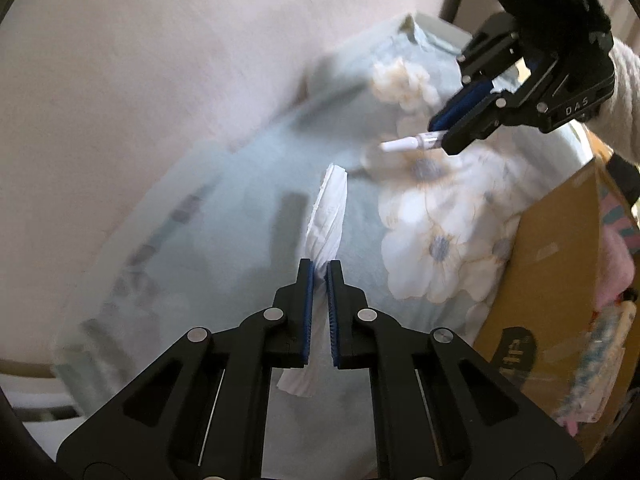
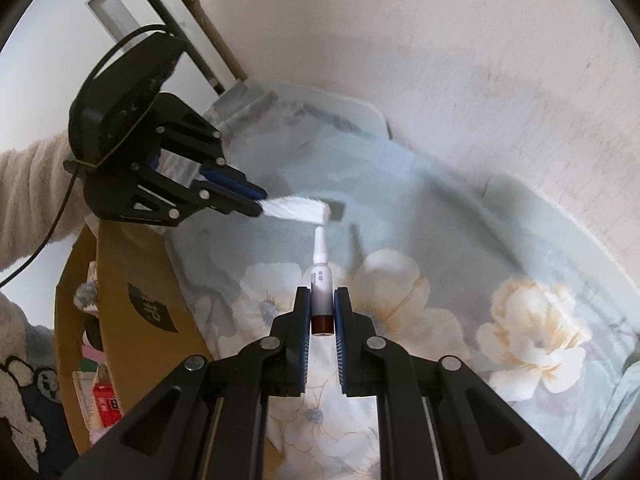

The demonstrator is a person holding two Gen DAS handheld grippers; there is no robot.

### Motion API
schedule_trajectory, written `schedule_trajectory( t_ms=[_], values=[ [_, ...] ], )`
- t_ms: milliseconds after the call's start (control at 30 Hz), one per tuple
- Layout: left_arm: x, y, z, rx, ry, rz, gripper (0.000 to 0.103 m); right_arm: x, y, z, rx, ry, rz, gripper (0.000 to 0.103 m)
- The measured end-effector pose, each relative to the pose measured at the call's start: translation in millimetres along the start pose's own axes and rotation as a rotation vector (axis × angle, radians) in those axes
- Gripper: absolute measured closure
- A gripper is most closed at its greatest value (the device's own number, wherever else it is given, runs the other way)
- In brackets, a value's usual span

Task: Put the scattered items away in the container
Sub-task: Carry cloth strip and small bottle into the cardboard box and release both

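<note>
My left gripper point(image 1: 319, 270) is shut on a white pleated packet point(image 1: 327, 216), held above the floral bedspread point(image 1: 240, 220). It also shows in the right wrist view point(image 2: 262, 202) with the packet point(image 2: 296, 209) sticking out past its tips. My right gripper point(image 2: 322, 294) is shut on a small white tube with a brown end point(image 2: 321, 280). In the left wrist view the right gripper point(image 1: 440, 134) holds the tube point(image 1: 408, 143) at upper right. The cardboard box point(image 1: 560, 272) stands at the right edge there, and at the lower left in the right wrist view point(image 2: 132, 312).
The box holds several items, among them a pink soft thing point(image 1: 614, 264) and a red packet point(image 2: 106, 404). A pale wall point(image 2: 440, 40) runs behind the bed. A white door point(image 2: 60, 32) is at the far left.
</note>
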State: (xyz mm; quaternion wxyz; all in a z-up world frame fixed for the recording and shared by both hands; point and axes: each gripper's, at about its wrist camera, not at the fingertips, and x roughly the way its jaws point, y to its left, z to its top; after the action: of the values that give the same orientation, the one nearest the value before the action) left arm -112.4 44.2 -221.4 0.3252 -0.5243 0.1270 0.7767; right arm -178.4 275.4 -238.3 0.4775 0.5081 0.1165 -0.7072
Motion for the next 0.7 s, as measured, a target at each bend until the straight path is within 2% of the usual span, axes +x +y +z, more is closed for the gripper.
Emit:
schedule_trajectory(
  t_ms=[133, 200, 300, 333, 467, 600, 700],
  values=[
    [-40.1, 1.0, 9.9, -0.023, -0.052, 0.051, 0.097, -22.8, 5.7, 7.9, 0.022, -0.048, -0.006, 0.092],
    [-74.7, -3.6, 11.4, -0.041, -0.102, 0.079, 0.097, -38.9, 14.7, 9.5, 0.026, -0.081, 0.007, 0.092],
    [-120.3, -25.4, -1.6, -0.087, -0.150, 0.122, 0.097, -73.4, 38.9, 6.7, 0.007, -0.136, 0.036, 0.092],
    [-132.7, -35.6, -10.8, -0.116, -0.152, 0.128, 0.097, -95.4, 53.1, -5.8, -0.013, -0.149, 0.042, 0.092],
    [-149.4, -74.8, -47.0, -0.222, -0.108, 0.148, 0.097, -118.7, 98.0, -26.9, -0.042, -0.169, 0.065, 0.092],
    [-140.1, -114.5, -79.1, -0.327, -0.032, 0.172, 0.097, -105.6, 136.5, -49.8, 0.014, -0.114, 0.062, 0.092],
    [-137.0, -129.7, -100.7, -0.446, 0.000, 0.176, 0.097, -98.4, 163.2, -67.7, 0.044, -0.073, 0.012, 0.092]
  ],
)
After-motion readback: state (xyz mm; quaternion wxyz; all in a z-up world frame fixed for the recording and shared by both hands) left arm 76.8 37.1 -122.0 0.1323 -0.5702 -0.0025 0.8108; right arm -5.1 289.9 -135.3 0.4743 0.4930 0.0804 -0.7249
